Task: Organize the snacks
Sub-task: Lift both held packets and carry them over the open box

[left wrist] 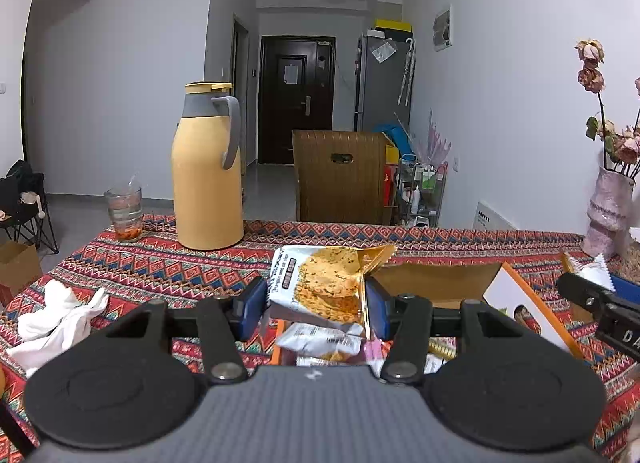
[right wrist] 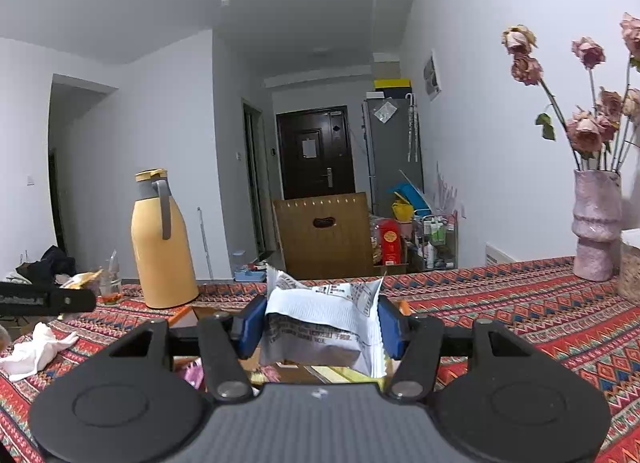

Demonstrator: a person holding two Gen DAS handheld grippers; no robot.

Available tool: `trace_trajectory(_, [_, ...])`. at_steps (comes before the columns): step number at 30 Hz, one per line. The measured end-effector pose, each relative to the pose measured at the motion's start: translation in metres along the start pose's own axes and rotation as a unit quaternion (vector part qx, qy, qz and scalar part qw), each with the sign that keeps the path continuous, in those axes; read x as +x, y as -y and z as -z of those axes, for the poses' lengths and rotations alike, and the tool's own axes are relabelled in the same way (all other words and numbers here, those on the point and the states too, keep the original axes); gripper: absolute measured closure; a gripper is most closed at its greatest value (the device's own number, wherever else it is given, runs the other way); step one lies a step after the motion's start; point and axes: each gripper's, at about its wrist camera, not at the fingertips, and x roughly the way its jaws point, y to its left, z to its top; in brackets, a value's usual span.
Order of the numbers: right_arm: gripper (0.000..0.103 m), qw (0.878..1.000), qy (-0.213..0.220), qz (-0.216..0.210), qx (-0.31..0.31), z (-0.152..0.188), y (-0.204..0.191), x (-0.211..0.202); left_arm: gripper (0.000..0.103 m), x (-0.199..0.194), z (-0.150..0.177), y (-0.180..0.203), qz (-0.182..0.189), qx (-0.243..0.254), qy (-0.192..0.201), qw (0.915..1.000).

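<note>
Mid-sort here, by the look of it: a snack is gripped in each claw and both are held up above the desk (left wrist: 168, 263), so the pick-up step seems done and the drop-off is what's left. The left claw (left wrist: 316, 303) is closed on an orange pack (left wrist: 320, 283), pinched between the blue pads (left wrist: 251, 307) with the foil corner sticking up to the right. The right claw (right wrist: 322, 327) is clamped on a white pack (right wrist: 320, 323), printed back side facing the camera, pads pressed into both edges. Right under the left claw an open box (left wrist: 436, 283) can be seen with more packets (left wrist: 320, 341) piled below, so that's probably where stuff gets taken from or sorted into, can't tell which. Next move would be carrying each pack over its spot, lowering it and only then letting the pads go, since the wrappers are crinkly and light and could slide if released high. Pose-wise, both claws are pointed forward across the desk and tipped slightly down, left one a bit steeper. The thermos (left wrist: 208, 171) and vase (right wrist: 596, 223) are well clear of both.
</note>
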Motion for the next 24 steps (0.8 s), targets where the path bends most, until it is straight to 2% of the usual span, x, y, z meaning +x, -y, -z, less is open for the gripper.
trace_trajectory(10, [0.046, 1.000, -0.014, -0.009, 0.007, -0.003, -0.009, 0.047, 0.050, 0.045, 0.000, 0.013, 0.000, -0.006, -0.015, 0.9999])
trace_trajectory(15, [0.046, 0.999, -0.025, -0.012, 0.019, 0.011, 0.000, 0.064, 0.050, 0.063, 0.010, 0.014, 0.002, -0.009, -0.018, 0.9998])
trace_trajectory(24, [0.046, 0.998, -0.062, -0.004, 0.018, 0.028, 0.003, 0.083, 0.050, 0.082, 0.022, 0.008, 0.011, -0.014, -0.051, 0.9986])
